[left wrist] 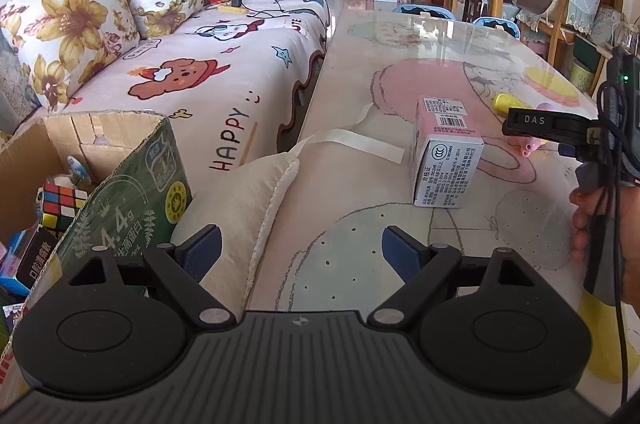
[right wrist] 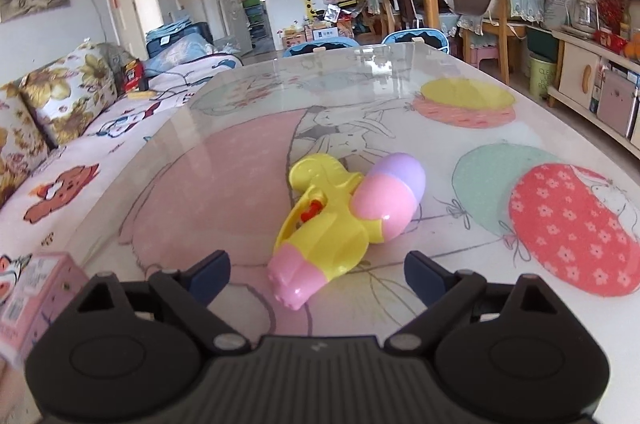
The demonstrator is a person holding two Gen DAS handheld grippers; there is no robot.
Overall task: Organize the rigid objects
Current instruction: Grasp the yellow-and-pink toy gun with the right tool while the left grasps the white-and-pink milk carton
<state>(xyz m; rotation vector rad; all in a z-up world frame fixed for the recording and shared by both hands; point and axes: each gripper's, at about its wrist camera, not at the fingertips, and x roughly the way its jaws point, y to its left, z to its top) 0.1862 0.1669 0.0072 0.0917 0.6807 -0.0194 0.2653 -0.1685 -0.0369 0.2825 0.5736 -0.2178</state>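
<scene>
The right tongs (right wrist: 316, 274) stand released with the yellow-pink toy (right wrist: 320, 224) just ahead between the tips, probably lined up for a grasp. The left tongs (left wrist: 300, 248) are released too, holding nothing; the pink box (left wrist: 446, 160) stands farther ahead on the surface (left wrist: 352, 64), and the carton (left wrist: 120, 184) waits at their left to receive things.

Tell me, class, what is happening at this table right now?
A person holds a gripper in each hand, tidying toys into a cardboard box beside the table. The right gripper is open, its fingers either side of a yellow toy. The left gripper is open and empty, facing a pink carton.
</scene>
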